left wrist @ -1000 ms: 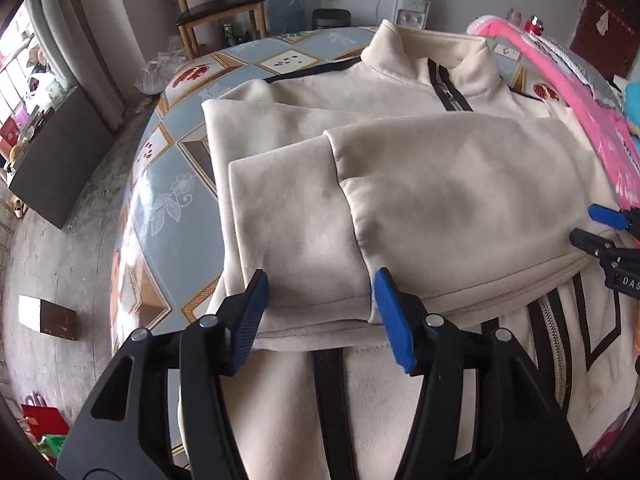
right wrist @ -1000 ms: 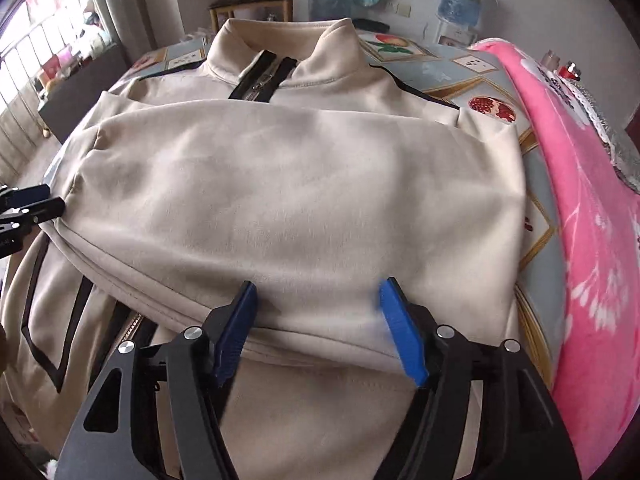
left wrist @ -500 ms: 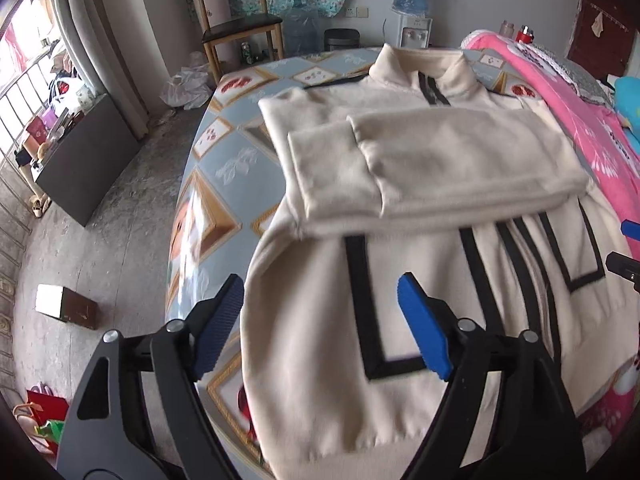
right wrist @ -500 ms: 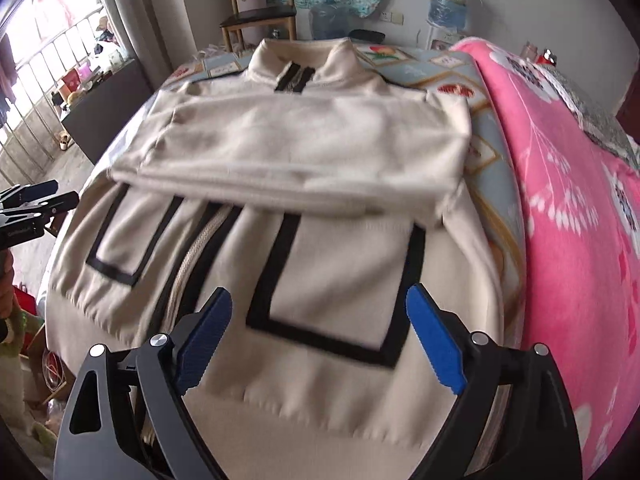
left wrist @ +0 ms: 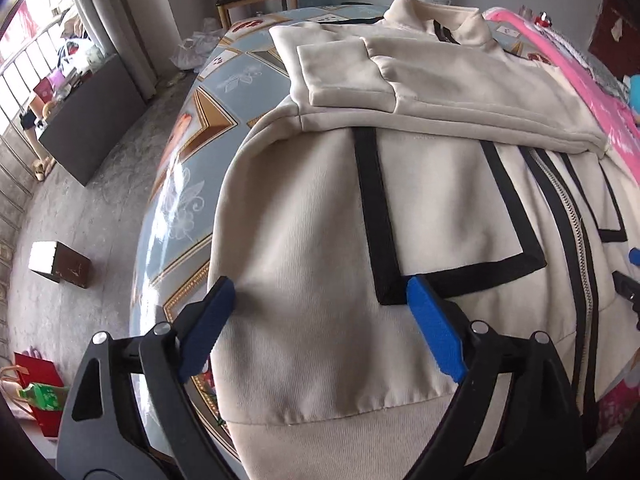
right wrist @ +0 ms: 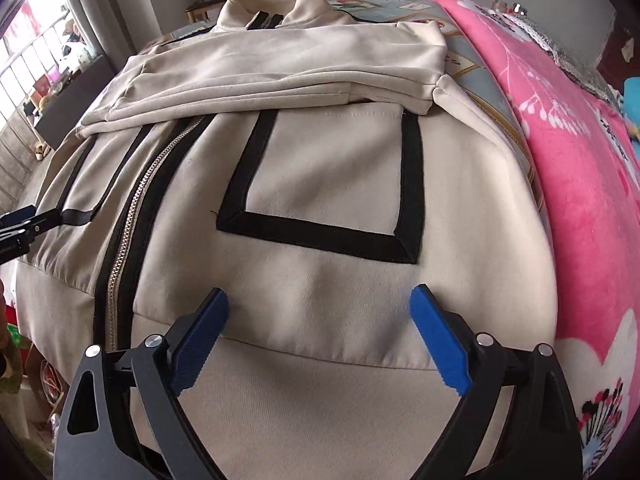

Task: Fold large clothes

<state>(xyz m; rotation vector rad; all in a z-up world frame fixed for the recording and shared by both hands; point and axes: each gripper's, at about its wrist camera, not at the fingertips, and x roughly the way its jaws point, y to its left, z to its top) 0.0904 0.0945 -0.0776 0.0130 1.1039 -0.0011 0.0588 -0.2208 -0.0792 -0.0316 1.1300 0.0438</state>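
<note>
Left wrist view showed a cream jacket (left wrist: 312,208) spread flat on the patterned surface (left wrist: 224,80), sleeves folded across; left gripper (left wrist: 320,300) and right gripper (right wrist: 318,304) hovered over its hem, jaws opening, gripping nothing.

Cream zip jacket (left wrist: 312,208) with black-trimmed pockets lies flat on my counter, front up, sleeves folded across chest.

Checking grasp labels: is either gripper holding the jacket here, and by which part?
Nothing is held. The left gripper and right gripper are opening above the jacket near its hem, pads clear of fabric.
</note>
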